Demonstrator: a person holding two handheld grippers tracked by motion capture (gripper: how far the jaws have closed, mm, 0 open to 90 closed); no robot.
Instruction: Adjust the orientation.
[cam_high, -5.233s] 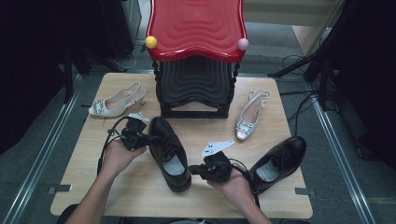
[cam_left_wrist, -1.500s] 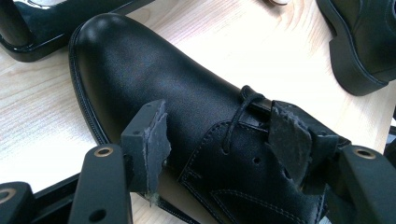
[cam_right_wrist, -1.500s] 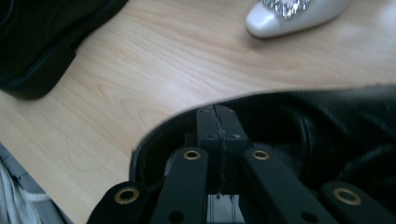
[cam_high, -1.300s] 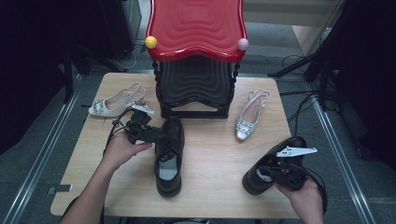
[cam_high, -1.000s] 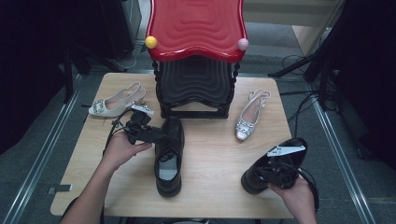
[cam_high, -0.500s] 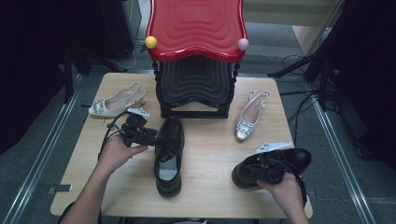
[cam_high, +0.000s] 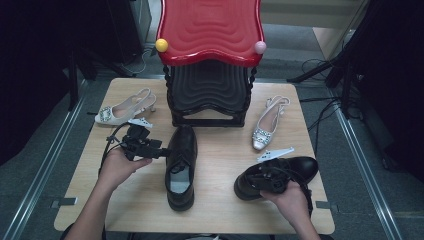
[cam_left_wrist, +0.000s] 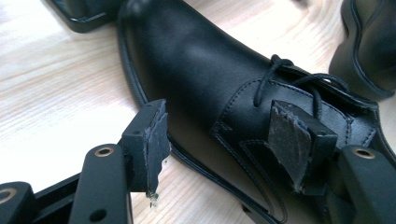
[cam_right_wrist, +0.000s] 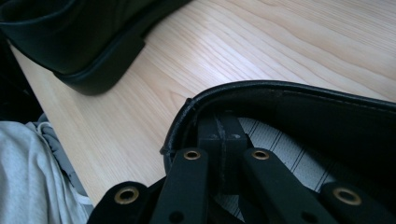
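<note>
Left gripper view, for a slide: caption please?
Open left tongs straddle the black lace-up shoe on the wooden table.

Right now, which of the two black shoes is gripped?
The black shoe at the right: the right gripper is shut on its collar. The middle shoe sits between open jaws.

A stack of ribbed plastic stools (cam_high: 210, 55) stands at the far middle of the light wooden desk (cam_high: 220, 220). To its left, near the far-left corner, lies a pale slingback heeled shoe (cam_high: 122, 107); to its right lies a second pale slingback heeled shoe (cam_high: 267, 122). Just in front of the stools, at the desk's middle, a black leather lace-up shoe (cam_high: 180, 165) lies with its toe towards them. The left tool (cam_high: 162, 152) sits at this shoe's left side, its jaws either side of the laced part. Near the front-right edge lies a second black leather lace-up shoe (cam_high: 277, 175), with the right tool (cam_right_wrist: 219, 140) inside its opening.
</note>
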